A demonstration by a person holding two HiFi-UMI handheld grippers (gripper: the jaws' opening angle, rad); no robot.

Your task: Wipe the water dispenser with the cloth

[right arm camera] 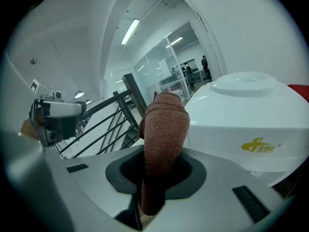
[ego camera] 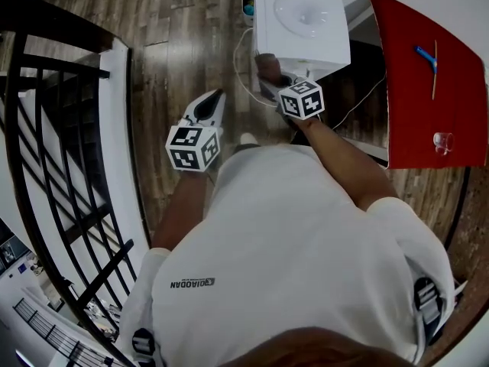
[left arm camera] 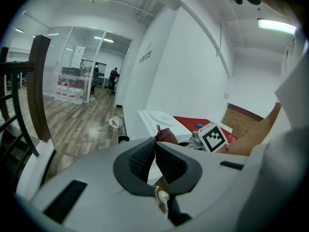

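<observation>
The cloth (right arm camera: 164,124), a brown knitted fabric, is held between the jaws of the right gripper (right arm camera: 160,167). The jaws are closed on its lower part, and its folded upper end stands up out of them. In the right gripper view the cloth is seen just beside the upper front edge of the white water dispenser (right arm camera: 251,120), on whose front a yellow logo is printed. Contact between the two appears likely, but it is not clearly shown. In the head view the water dispenser (ego camera: 302,21) is seen from above at the top of the frame, standing on the wooden floor (ego camera: 176,37). The right gripper's marker cube (ego camera: 302,99) is held in front of it, with the cloth (ego camera: 267,66) at its front face. A white cable (ego camera: 243,75) is draped down on the dispenser's left side. A red bench (ego camera: 412,105) stands to the dispenser's right. The left gripper (left arm camera: 155,146) is held well apart from the dispenser, lower and to the left. Its jaws are brought fully together, pad against pad, and nothing is held between them. A black railing (ego camera: 53,151) runs along the person's left side.
</observation>
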